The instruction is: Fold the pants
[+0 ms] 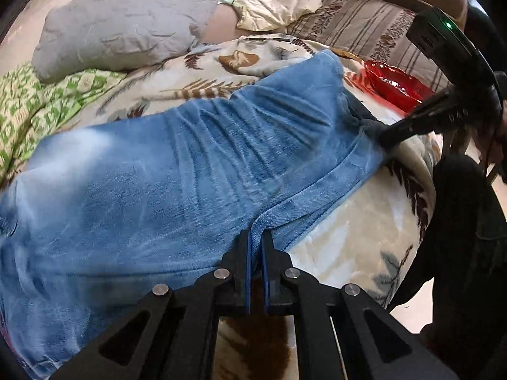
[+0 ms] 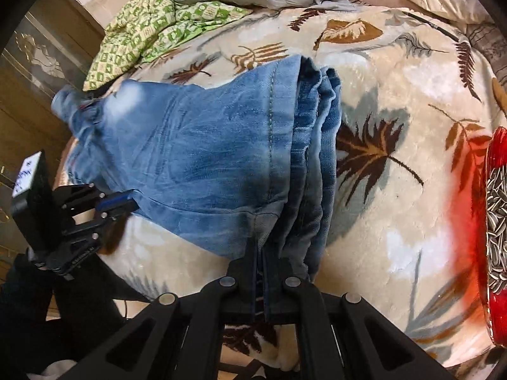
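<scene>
The left gripper [image 1: 256,237] is clamped on the near edge of the jeans [image 1: 177,171], which lie folded on the leaf-patterned blanket [image 2: 396,190] of the bed. The right gripper [image 2: 260,247] pinches the same edge near the stacked hems, beside a red bowl [image 2: 497,221].

— What's the surface?
— A bed under a leaf-print fleece blanket [image 2: 396,190].
— What lies on it?
— Folded blue jeans [image 2: 221,164] mid-blanket. Beyond the jeans, a green checked quilt [image 2: 152,28] and a grey pillow [image 1: 123,22]; right of them, a red bowl [image 1: 396,84] of sunflower seeds.
</scene>
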Tool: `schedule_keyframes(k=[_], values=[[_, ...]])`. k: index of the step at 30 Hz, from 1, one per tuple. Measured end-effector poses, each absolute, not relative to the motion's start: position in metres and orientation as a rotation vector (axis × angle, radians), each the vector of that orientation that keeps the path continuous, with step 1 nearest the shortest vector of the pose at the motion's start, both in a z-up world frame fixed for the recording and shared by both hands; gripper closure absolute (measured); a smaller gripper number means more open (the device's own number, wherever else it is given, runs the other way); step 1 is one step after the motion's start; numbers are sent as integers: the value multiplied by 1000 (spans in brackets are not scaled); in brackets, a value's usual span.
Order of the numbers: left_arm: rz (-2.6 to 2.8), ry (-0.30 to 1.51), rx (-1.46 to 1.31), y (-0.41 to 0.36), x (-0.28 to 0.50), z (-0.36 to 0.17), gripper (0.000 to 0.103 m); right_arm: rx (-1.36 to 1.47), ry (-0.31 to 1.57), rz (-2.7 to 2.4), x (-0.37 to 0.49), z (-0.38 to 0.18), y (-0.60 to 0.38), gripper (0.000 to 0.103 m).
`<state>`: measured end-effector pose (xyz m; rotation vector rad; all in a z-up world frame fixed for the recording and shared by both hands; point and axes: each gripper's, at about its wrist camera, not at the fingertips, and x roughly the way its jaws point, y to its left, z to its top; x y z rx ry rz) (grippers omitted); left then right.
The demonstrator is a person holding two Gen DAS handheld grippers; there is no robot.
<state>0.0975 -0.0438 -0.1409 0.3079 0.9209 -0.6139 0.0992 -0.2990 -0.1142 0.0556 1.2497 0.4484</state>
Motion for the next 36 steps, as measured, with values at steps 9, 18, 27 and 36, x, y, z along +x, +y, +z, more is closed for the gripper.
schedule_keyframes(k=[9, 18, 27, 36], values=[[-637, 862, 137, -24, 76, -105, 21, 63, 1176, 375, 89, -84, -313, 83], [-439, 815, 71, 26, 82, -77, 16, 103, 1043, 385, 95, -45, -318, 23], [-73, 830, -247, 178, 94, -60, 10, -55, 976, 586, 114, -39, -198, 23], [126, 875, -575, 302, 101, -80, 8, -325, 921, 855, 99, -77, -24, 23]])
